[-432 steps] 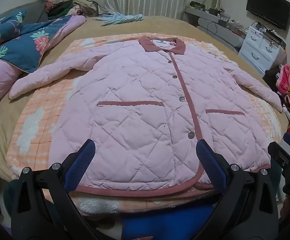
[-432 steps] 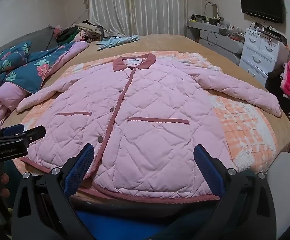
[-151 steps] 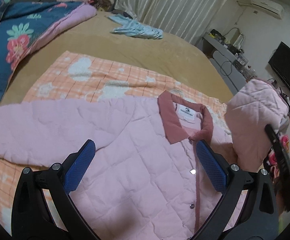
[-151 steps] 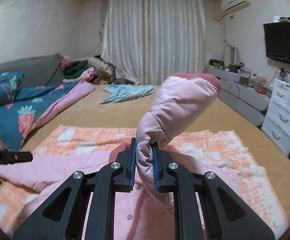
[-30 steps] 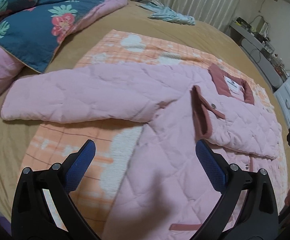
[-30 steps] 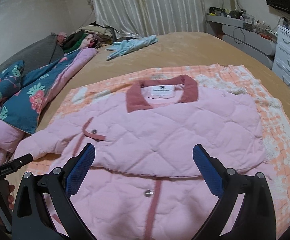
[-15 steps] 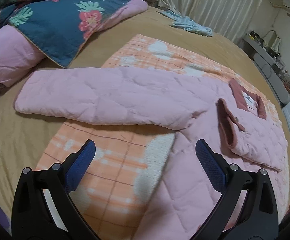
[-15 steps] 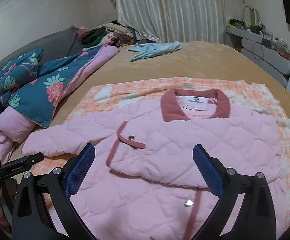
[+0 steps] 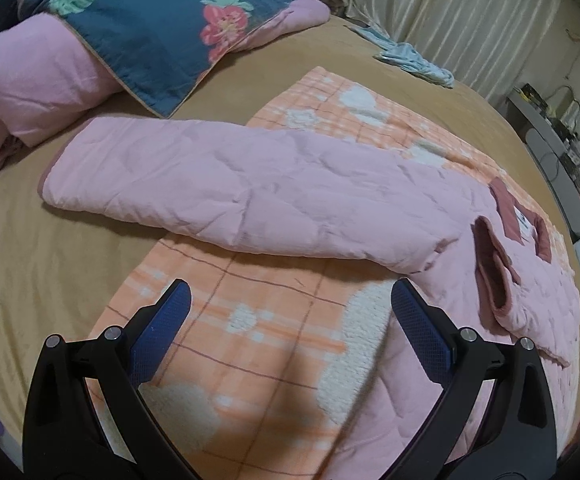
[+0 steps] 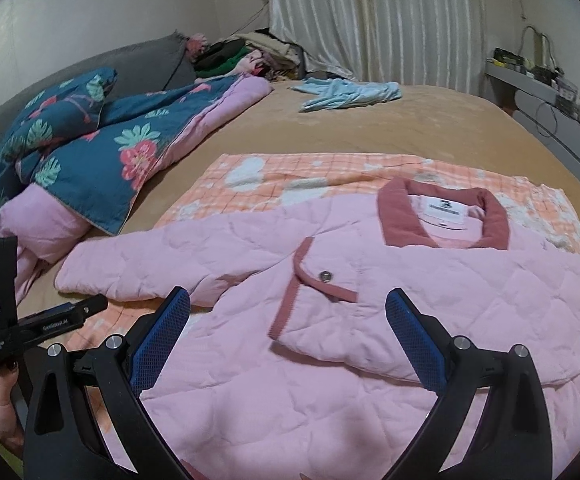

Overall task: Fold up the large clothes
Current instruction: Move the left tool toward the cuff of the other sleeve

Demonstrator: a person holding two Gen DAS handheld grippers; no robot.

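Jacket (image 10: 369, 300) lies on the bed ahead of both grippers' spread, empty fingers (image 9: 162, 328), one sleeve (image 10: 429, 304) folded across its chest, the other (image 9: 250, 188) outstretched for folding.

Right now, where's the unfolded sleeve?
In the left wrist view the unfolded sleeve lies flat ahead of the open left tool, its cuff on the tan bedspread near the floral quilt.

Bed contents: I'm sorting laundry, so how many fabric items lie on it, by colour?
Pink: 1, the jacket
Orange check: 1, the blanket
Blue floral: 1, the duvet
Light blue: 1, the garment
Total: 4, leaving out the far clothes pile.
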